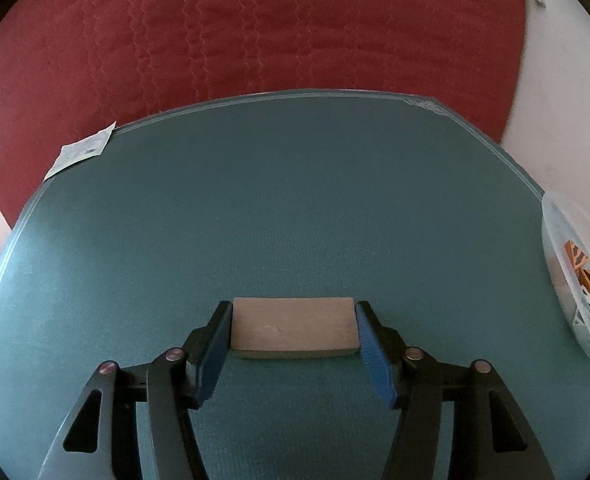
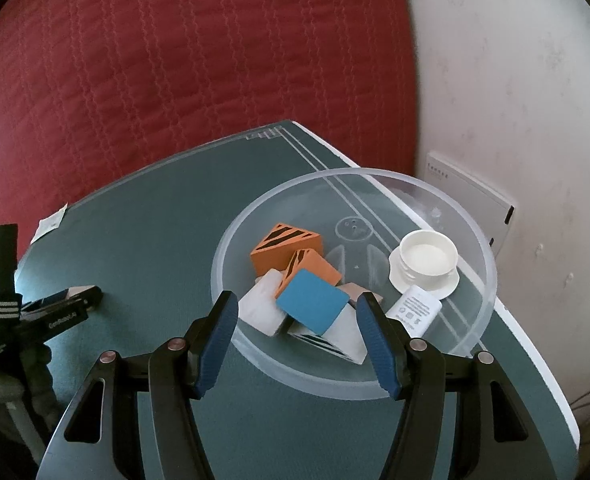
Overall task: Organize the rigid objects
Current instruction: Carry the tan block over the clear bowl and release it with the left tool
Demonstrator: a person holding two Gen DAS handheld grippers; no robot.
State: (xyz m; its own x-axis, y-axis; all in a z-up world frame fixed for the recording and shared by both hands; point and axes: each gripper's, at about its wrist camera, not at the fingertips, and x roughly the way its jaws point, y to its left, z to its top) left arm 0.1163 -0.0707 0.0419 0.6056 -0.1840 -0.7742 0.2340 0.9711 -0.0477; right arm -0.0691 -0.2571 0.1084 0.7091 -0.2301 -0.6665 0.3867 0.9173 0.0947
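Note:
A flat tan wooden block [image 1: 293, 328] lies on the green mat [image 1: 295, 208]. My left gripper [image 1: 293, 330] has its blue pads against the block's two short ends, shut on it. In the right wrist view a clear round bowl [image 2: 483, 248] holds orange striped blocks [image 2: 283, 248], a blue block [image 2: 313, 306], white blocks [image 2: 261, 306], a white cap [image 2: 427, 258] and a small white box [image 2: 415, 312]. My right gripper [image 2: 297, 316] is open and empty, hovering over the bowl's near rim. The left gripper [image 2: 71, 300] shows at the left.
A red quilted surface [image 1: 255, 32] lies beyond the mat. A paper slip [image 1: 81, 154] sits at the mat's far left corner. The bowl [image 1: 555, 240] shows at the right edge of the left wrist view. A white wall [image 2: 515, 80] with a socket [image 2: 467, 196] stands to the right.

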